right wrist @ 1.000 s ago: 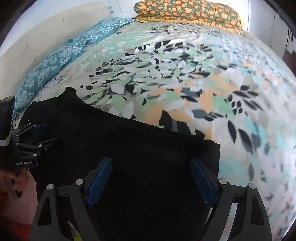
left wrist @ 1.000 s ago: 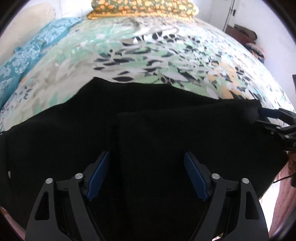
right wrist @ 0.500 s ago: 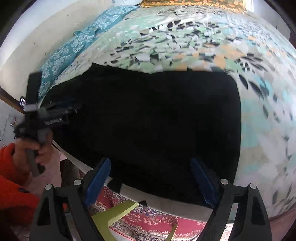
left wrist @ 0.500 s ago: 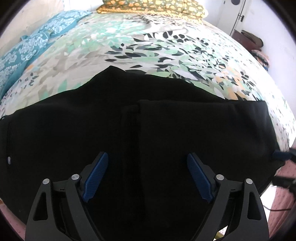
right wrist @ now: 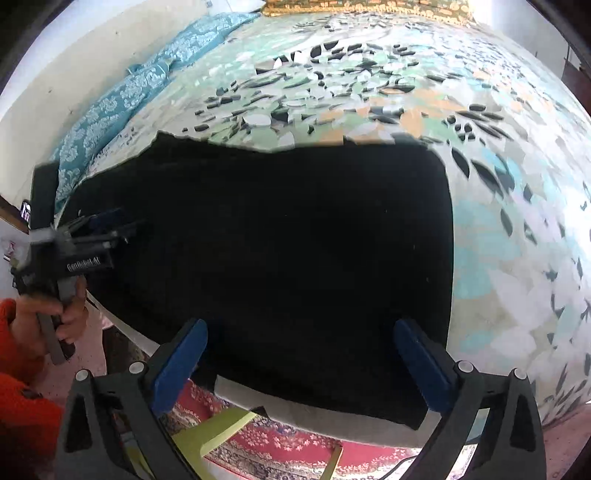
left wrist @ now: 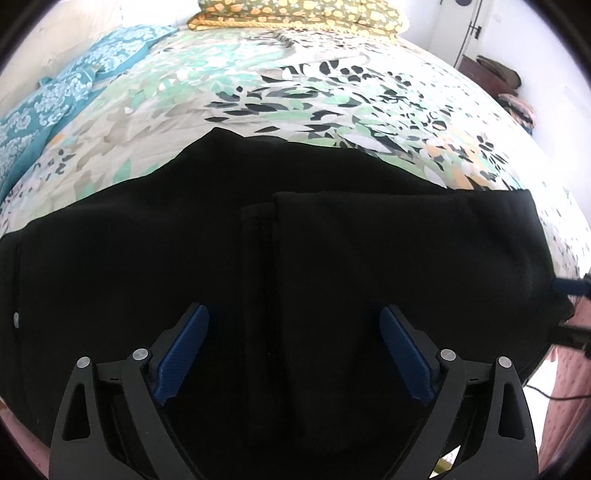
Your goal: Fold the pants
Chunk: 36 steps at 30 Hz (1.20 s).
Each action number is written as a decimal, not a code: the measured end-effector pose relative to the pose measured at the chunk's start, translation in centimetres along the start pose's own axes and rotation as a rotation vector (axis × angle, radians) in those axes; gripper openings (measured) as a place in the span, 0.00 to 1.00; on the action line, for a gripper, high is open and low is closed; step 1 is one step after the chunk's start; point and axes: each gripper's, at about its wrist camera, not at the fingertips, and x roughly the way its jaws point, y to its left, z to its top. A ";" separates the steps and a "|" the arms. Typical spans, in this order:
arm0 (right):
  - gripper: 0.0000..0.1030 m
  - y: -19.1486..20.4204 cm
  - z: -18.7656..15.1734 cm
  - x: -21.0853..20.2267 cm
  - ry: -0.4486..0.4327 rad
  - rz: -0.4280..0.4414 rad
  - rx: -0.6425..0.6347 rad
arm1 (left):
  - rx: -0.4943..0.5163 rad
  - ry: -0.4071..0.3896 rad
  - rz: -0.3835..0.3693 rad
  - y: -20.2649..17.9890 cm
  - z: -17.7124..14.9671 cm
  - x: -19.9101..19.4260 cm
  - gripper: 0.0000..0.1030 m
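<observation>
Black pants point(left wrist: 295, 251) lie folded on bed point(left wrist: 332, 103). Both hand-held grippers point(left wrist: 293, 343) point(right wrist: 295, 354) wide open, holding nothing. Near edge hangs off bed; pants might slide down.

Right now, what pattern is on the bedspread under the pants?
The bedspread has a leaf print in green, black, orange and white, clearest in the left wrist view.

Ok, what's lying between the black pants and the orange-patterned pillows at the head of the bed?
Only bare leaf-print bedspread lies between the black pants and the orange-patterned pillows; the left wrist view shows it best.
</observation>
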 end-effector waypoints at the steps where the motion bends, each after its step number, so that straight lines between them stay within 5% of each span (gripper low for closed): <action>1: 0.97 0.1 0.3 -0.9 -0.047 0.021 -0.001 | 0.000 0.000 0.000 0.0 0.0 0.0 0.92; 5: 1.00 0.6 2.1 -2.6 -0.162 0.011 -0.049 | 0.002 -0.002 0.000 0.0 0.0 0.0 0.93; 10: 1.00 1.3 5.1 -1.3 -0.196 -0.195 -0.117 | 0.006 -0.003 0.001 -0.1 -0.1 0.0 0.94; 12: 1.00 1.1 5.6 -0.3 -0.181 -0.247 -0.129 | 0.007 -0.003 0.002 -0.1 -0.1 0.0 0.94; 14: 1.00 0.3 5.6 2.7 -0.072 -0.304 -0.136 | 0.008 -0.003 0.004 -0.1 -0.1 0.0 0.94; 15: 1.00 -0.4 5.3 5.0 0.041 -0.304 -0.134 | 0.009 -0.003 0.004 -0.1 -0.2 0.1 0.95; 16: 1.00 -1.0 4.8 5.6 0.056 -0.283 -0.115 | 0.011 -0.002 0.004 -0.2 -0.2 0.1 0.95; 20: 1.00 -1.5 5.2 2.1 -0.043 -0.334 -0.041 | 0.018 -0.004 0.009 -0.3 -0.3 0.1 0.96; 24: 1.00 -0.2 4.0 -1.8 -0.082 -0.289 -0.061 | 0.015 0.000 0.009 -0.3 -0.3 0.1 0.97; 29: 1.00 -1.4 -0.7 2.6 0.116 -0.236 -0.019 | 0.009 0.003 0.011 -0.5 -0.1 0.3 0.99; 31: 1.00 -2.7 -0.8 1.9 0.090 -0.172 0.085 | 0.009 0.014 0.015 -0.4 0.0 0.0 0.99; 36: 1.00 -2.5 -0.4 0.2 0.009 -0.228 0.045 | -0.120 -0.039 -0.016 3.1 0.8 -4.3 0.97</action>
